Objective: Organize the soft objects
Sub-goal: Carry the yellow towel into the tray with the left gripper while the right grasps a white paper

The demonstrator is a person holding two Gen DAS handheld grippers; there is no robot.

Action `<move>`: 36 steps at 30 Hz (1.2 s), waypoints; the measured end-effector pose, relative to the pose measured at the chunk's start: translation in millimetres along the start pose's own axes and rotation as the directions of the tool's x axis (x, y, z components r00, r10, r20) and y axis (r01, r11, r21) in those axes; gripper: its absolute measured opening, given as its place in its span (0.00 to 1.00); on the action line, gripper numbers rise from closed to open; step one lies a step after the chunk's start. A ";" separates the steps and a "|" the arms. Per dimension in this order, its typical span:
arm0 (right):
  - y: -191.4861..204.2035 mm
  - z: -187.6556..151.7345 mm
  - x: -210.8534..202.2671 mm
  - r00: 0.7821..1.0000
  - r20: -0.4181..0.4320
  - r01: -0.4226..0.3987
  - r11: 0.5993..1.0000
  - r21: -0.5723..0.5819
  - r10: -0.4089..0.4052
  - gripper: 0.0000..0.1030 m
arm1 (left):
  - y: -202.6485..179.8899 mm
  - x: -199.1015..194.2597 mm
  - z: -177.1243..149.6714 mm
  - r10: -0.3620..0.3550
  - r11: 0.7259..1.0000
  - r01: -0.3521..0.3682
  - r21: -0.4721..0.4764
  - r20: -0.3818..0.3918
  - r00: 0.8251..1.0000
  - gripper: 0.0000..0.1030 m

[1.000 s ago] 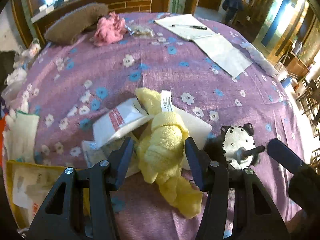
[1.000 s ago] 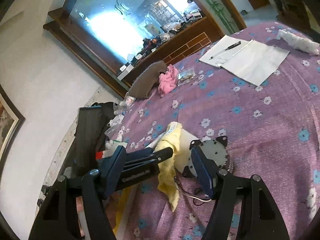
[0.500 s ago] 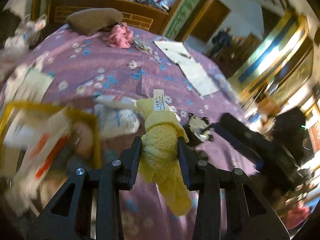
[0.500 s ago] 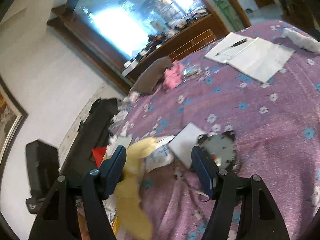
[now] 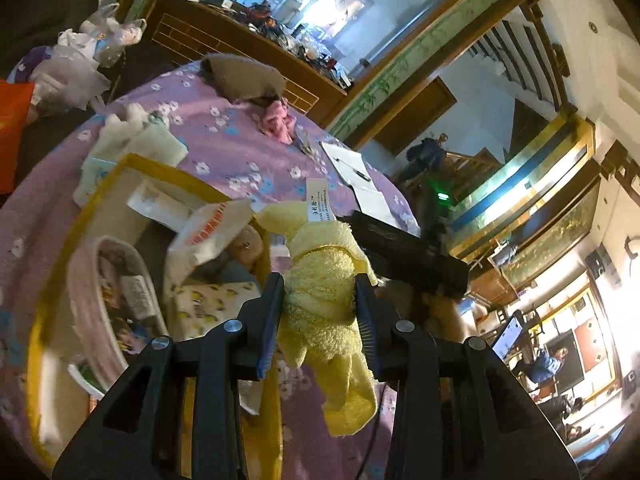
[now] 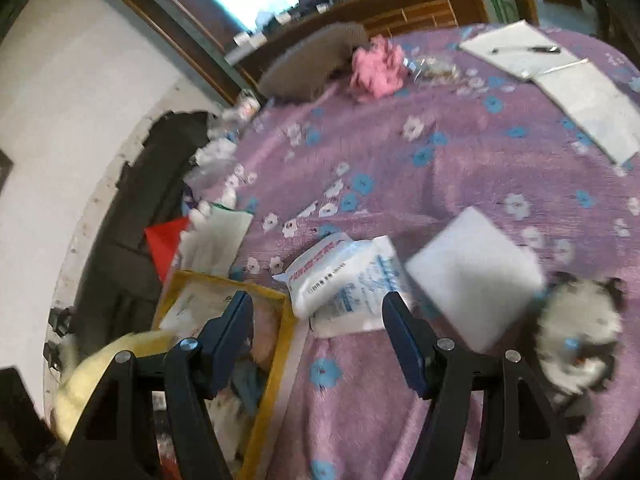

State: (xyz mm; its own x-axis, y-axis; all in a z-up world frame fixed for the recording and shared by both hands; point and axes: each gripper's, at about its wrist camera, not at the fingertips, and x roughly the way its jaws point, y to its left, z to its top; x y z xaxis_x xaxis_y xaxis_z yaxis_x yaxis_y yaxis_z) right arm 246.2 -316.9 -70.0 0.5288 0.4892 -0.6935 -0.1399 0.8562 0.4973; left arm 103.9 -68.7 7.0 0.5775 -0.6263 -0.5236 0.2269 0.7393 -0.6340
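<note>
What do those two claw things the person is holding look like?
Both are alike: the left gripper and the right gripper have black plastic frames with triangular cut-outs and silver screw heads. Each has two flat fingers faced with ribbed blue pads. No sleeves show.

counter [image 6: 460, 168]: round, purple floral cloth | on it: yellow-rimmed box [image 6: 286, 320] at near left edge | white wipes packs [image 6: 340, 280] beside box | white pad [image 6: 476, 268] | pink fluffy item [image 6: 378, 66] | brown cushion [image 6: 312, 60] | open notebook [image 6: 560, 76] with pen [image 6: 528, 49]

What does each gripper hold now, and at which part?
The left gripper pinches the yellow towel around its bunched middle. The right gripper is open and holds nothing.
</note>
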 end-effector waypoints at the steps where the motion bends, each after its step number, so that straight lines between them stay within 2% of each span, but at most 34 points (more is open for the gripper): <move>1: 0.6 1.4 6.2 1.000 -0.009 0.008 1.000 0.013 -0.008 0.65 | 2.6 -1.8 -0.4 -0.002 1.000 0.002 0.001 0.000 1.000 0.34; 5: 2.1 7.9 24.9 0.999 -0.023 0.042 0.998 0.051 -0.041 0.55 | 7.5 -1.8 -0.4 -0.011 1.000 0.011 0.001 -0.005 1.000 0.34; 7: -0.1 9.2 30.7 0.999 -0.033 0.034 0.995 0.089 -0.031 0.42 | 8.8 -2.9 -0.6 -0.010 1.000 0.010 0.009 -0.005 1.000 0.34; 9: 0.0 11.1 36.9 0.997 -0.046 0.065 0.993 0.095 -0.061 0.28 | 11.1 -2.6 -0.3 -0.007 1.000 0.007 0.006 -0.009 1.000 0.34; 13: 0.2 13.8 38.4 0.994 -0.028 0.109 0.990 0.092 -0.107 0.16 | 14.0 -3.2 -0.8 -0.010 1.000 0.010 0.001 -0.014 1.000 0.34; 15: 0.2 11.8 34.4 0.998 -0.021 0.062 0.993 0.097 -0.060 0.10 | 13.8 -7.1 -1.9 -0.015 1.000 0.015 -0.001 -0.010 1.000 0.34; 17: 5.3 7.9 20.8 0.999 0.023 0.041 0.996 0.083 -0.043 0.07 | 14.5 -12.7 -0.4 -0.016 1.000 0.016 -0.006 -0.002 1.000 0.34; 18: 7.9 6.2 14.0 0.999 0.046 0.022 0.997 0.076 -0.025 0.01 | 14.1 -17.0 1.4 -0.019 1.000 0.019 -0.009 0.003 1.000 0.34; 19: 11.4 3.5 1.4 0.996 0.083 -0.023 0.998 0.064 0.018 0.02 | 14.2 -20.7 3.5 -0.021 1.000 0.021 -0.009 0.010 1.000 0.34; 23: 24.7 -5.8 -36.3 0.980 0.179 -0.090 0.996 0.026 0.083 0.02 | 16.3 -40.3 18.3 0.001 1.000 0.000 -0.008 0.035 0.999 0.34; 26: 36.2 -13.8 -51.7 0.969 0.193 -0.158 0.987 0.004 0.154 0.02 | 22.5 -53.0 33.6 0.064 0.998 -0.064 0.005 0.056 0.996 0.34; 29: 50.3 -22.0 -59.0 0.955 0.186 -0.232 0.973 -0.020 0.231 0.02 | 29.8 -56.1 48.7 0.132 0.990 -0.136 0.040 0.081 0.988 0.34; 32: 67.4 -26.8 -50.4 0.944 0.143 -0.295 0.955 -0.038 0.297 0.02 | 44.7 -49.8 64.5 0.155 0.987 -0.157 0.034 0.069 0.986 0.34; 36: 78.1 -29.6 -23.5 0.942 0.079 -0.325 0.946 -0.017 0.325 0.02 | 60.0 -26.5 86.7 0.197 0.979 -0.198 0.055 0.027 0.980 0.34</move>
State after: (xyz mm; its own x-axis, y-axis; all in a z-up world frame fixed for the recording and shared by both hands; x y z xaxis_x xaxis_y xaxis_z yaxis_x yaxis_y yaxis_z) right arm 198.1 -256.6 -30.3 0.5187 0.7263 -0.4511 -0.3178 0.6536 0.6869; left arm 170.2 13.6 32.2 0.6318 -0.4619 -0.6224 0.1507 0.8609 -0.4860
